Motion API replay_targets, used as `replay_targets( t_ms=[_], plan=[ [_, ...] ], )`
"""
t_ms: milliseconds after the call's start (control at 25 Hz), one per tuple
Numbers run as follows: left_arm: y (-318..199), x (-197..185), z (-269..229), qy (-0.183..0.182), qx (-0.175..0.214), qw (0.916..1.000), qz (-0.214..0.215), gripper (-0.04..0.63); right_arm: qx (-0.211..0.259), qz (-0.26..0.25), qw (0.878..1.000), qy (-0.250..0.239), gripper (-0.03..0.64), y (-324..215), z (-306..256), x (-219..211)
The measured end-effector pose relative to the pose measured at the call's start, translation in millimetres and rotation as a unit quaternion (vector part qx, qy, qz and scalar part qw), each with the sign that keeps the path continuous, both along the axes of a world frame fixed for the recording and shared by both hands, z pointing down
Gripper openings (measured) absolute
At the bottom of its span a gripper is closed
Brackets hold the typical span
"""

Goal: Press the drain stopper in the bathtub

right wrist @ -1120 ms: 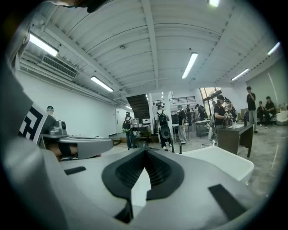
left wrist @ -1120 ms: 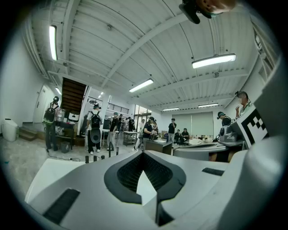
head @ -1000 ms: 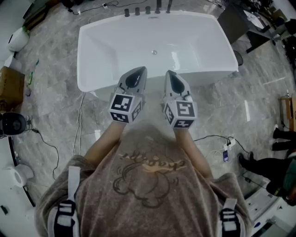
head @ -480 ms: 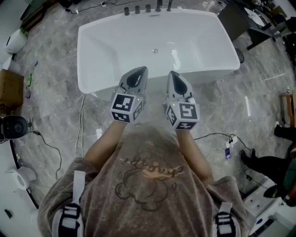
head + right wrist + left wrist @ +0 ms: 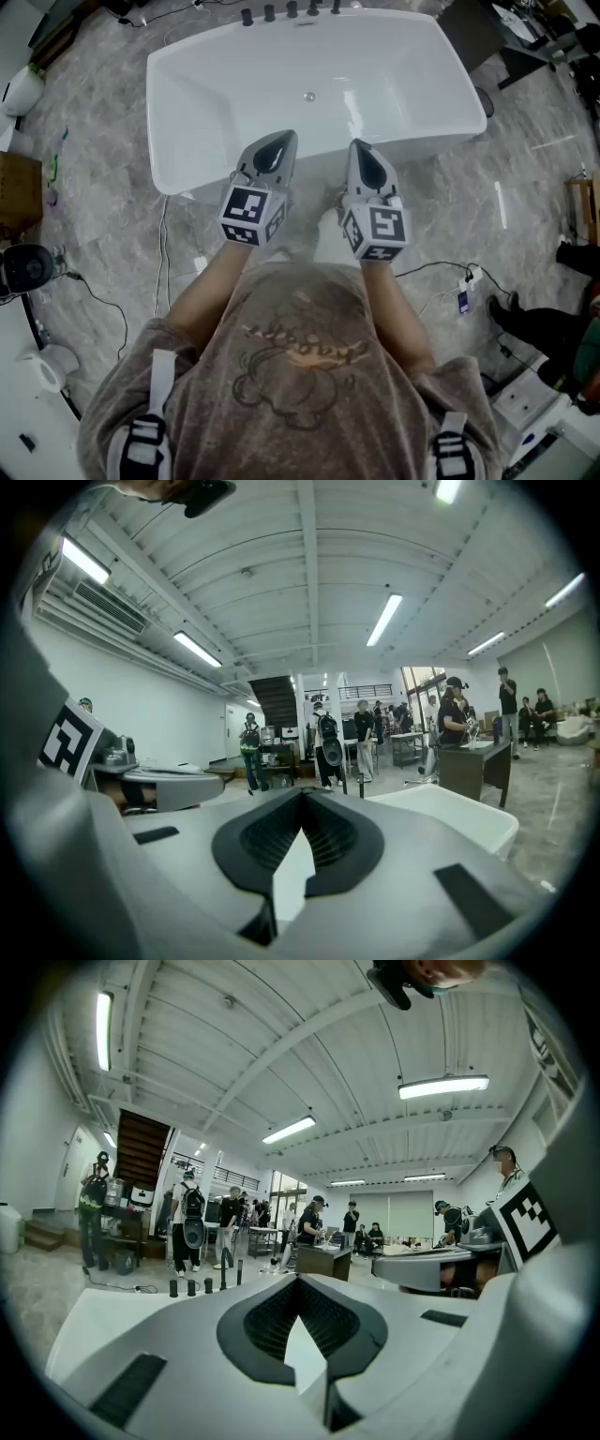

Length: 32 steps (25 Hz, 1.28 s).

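Gleams glossy, smooth white across the bathtub (image 5: 234, 84), with bright glare on its inner wall. Small shiny metal at the drain stopper (image 5: 308, 96) in the bathtub's bottom. Dark matt metal on the taps (image 5: 291, 11) along its far rim. Polished, veined grey stone look on the floor (image 5: 103, 141) around the bathtub, faintly reflective. On the near side of the bathtub, matt grey plastic on the left gripper (image 5: 279, 141) and right gripper (image 5: 356, 146), with ribbed black rubbery pads (image 5: 262, 1321). Nearer still, soft matt brown-grey cloth on the shirt (image 5: 300, 394). Left of the bathtub, dull brown cardboard on a box (image 5: 19, 192).
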<state>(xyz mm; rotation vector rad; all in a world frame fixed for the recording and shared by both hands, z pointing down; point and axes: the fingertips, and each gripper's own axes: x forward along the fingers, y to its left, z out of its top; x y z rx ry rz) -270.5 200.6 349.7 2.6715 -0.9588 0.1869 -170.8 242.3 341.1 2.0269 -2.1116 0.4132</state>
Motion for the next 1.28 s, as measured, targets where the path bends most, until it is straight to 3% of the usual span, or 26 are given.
replay_targets(
  t_ms=[480,960,1280],
  plan=[
    [-93.6,75.5,20.5,-0.001,0.007,0.9998,-0.02,0.003,-0.001,-0.02,1.0,-0.004,-0.002,-101.7,31.7,84.0],
    [-187.0,167.9,22.6,-0.003,0.014,0.9986,-0.051,0.003,-0.002,-0.088,0.996,-0.013,-0.002,-208.4,42.0,168.6],
    [-237.0,192.2,29.8,-0.008,0.021,0.9961,-0.085,0.003,0.003,-0.137,0.99,-0.029,-0.002,-261.0,55.9,189.5]
  ],
)
